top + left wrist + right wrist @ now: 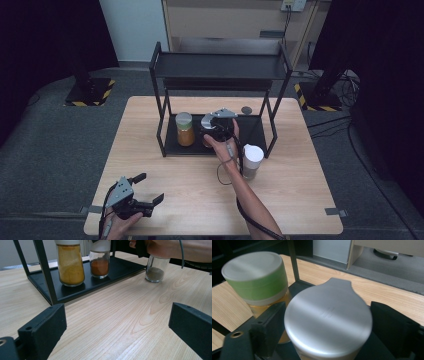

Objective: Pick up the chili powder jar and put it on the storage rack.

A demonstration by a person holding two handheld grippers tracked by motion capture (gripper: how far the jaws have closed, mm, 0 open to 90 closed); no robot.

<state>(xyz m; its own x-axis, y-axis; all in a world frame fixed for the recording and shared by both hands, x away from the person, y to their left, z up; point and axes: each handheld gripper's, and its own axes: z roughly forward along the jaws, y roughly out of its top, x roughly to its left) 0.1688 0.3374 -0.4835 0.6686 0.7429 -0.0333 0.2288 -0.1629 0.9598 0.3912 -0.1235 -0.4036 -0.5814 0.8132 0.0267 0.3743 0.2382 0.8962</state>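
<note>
A black two-tier rack (252,127) stands on the wooden table. On its lower shelf (75,292) is a green-lidded jar of yellow spice (185,131) (70,265) (255,277). Right of it stands a silver-lidded jar of red-orange spice (100,263) (328,317). My right gripper (212,134) (327,322) reaches over this jar, open, one jaw on each side of the lid and a small gap at the right jaw. My left gripper (151,187) (117,322) rests open near the table's front left corner with nothing between its jaws.
A white-lidded jar of dark spice (252,160) (155,270) stands on the table just right of the rack, beside the person's right forearm. A small dark disc (246,110) lies behind the rack. The rack's top shelf (220,65) is bare.
</note>
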